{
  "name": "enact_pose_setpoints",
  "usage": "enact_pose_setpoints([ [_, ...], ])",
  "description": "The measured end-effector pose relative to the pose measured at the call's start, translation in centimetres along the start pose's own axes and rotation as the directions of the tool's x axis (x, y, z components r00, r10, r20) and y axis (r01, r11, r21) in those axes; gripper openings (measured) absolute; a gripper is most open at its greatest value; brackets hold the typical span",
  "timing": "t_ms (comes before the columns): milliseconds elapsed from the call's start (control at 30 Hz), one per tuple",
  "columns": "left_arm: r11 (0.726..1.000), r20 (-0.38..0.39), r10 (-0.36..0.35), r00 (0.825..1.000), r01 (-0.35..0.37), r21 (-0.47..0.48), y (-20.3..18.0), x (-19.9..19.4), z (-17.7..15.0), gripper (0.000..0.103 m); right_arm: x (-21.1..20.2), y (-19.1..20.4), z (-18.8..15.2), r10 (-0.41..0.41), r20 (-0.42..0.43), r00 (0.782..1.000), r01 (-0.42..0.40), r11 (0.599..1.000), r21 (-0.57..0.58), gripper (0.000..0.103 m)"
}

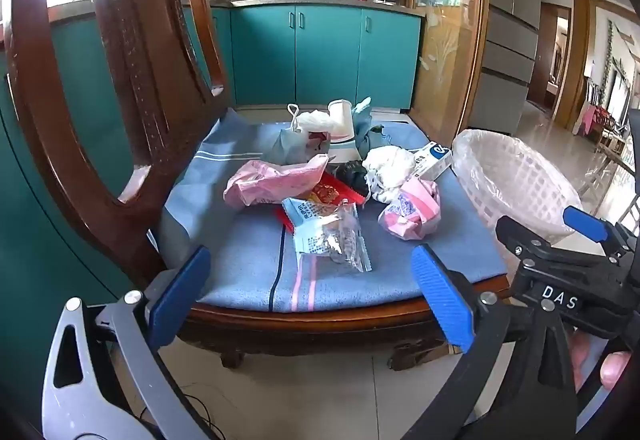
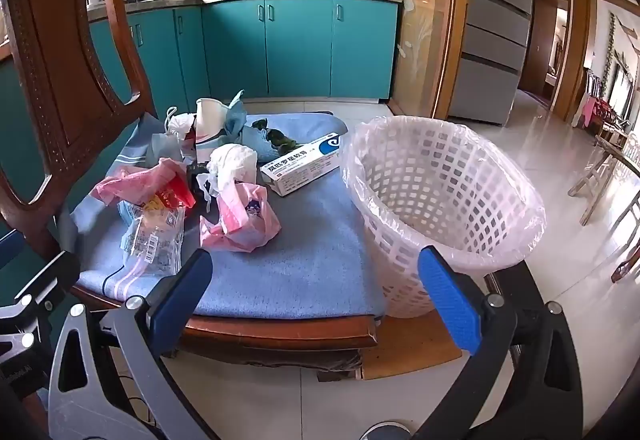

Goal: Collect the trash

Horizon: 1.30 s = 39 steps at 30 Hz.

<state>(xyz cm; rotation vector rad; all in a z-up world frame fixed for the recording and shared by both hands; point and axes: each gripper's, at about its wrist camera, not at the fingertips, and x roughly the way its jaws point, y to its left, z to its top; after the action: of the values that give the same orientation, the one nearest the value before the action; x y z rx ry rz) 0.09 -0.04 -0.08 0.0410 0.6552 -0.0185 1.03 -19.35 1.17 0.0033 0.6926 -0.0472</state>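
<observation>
Both tools, the left tool [image 1: 312, 296] and the right tool [image 2: 316, 300], hang spread wide and empty short of the chair [image 2: 280, 324] front, likely lining up a first pick. The trash [image 1: 320, 183] lies heaped mid-cushion [image 2: 288, 264]: pink bags, wrappers, a cup [image 2: 208, 119], a box [image 2: 304, 163]. The lined basket [image 2: 440, 199] stands at the seat's right edge, probably kept there for short drops. The near cushion is bare, giving room to approach.

Blue striped cushion [image 2: 296, 264], pink crumpled bag [image 2: 244, 220], white lattice basket [image 2: 432, 199], teal cabinets [image 2: 296, 43].
</observation>
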Motion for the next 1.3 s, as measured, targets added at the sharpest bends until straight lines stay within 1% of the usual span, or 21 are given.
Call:
enact_pose_setpoints([
  [100, 1.000, -0.026, -0.004, 1.000, 0.004, 0.007, -0.7, 0.3, 0.0, 0.100, 0.1, 0.2, -0.1, -0.002, -0.004, 1.000, 0.002, 1.000, -0.003, 0.100],
  [133, 1.000, -0.032, -0.023, 0.999, 0.022, -0.018, -0.1, 0.5, 0.5, 0.100, 0.2, -0.1, -0.1, 0.011, -0.006, 1.000, -0.011, 1.000, 0.008, 0.100],
  [167, 1.000, -0.031, -0.018, 0.999, 0.018, -0.010, -0.3, 0.7, 0.7, 0.100, 0.3, -0.1, -0.1, 0.010, -0.006, 1.000, -0.010, 1.000, 0.006, 0.100],
  [200, 1.000, -0.002, -0.019, 1.000, 0.019, -0.021, -0.2, 0.0, 0.4, 0.100, 0.3, -0.2, 0.0, 0.006, -0.007, 1.000, -0.005, 1.000, 0.011, 0.100],
  [300, 0.999, 0.010, -0.023, 1.000, 0.024, -0.038, 0.3, -0.3, 0.1, 0.100, -0.1, 0.0, 0.0, -0.004, 0.006, 1.000, 0.003, 1.000, 0.001, 0.100],
  [500, 0.998, 0.001, -0.021, 1.000, 0.021, -0.055, 0.8, 0.2, 0.0, 0.100, -0.6, 0.1, -0.1, -0.012, 0.019, 1.000, 0.012, 1.000, 0.002, 0.100],
  [733, 0.998, 0.002, -0.019, 1.000, 0.019, -0.060, 0.9, 0.2, -0.1, 0.100, -0.3, -0.1, -0.2, 0.000, 0.009, 1.000, 0.000, 1.000, 0.005, 0.100],
  [1300, 0.998, -0.002, -0.020, 1.000, 0.020, -0.059, 1.1, 0.7, -0.1, 0.100, -0.1, -0.2, -0.2, -0.002, 0.002, 1.000, 0.002, 1.000, 0.008, 0.100],
])
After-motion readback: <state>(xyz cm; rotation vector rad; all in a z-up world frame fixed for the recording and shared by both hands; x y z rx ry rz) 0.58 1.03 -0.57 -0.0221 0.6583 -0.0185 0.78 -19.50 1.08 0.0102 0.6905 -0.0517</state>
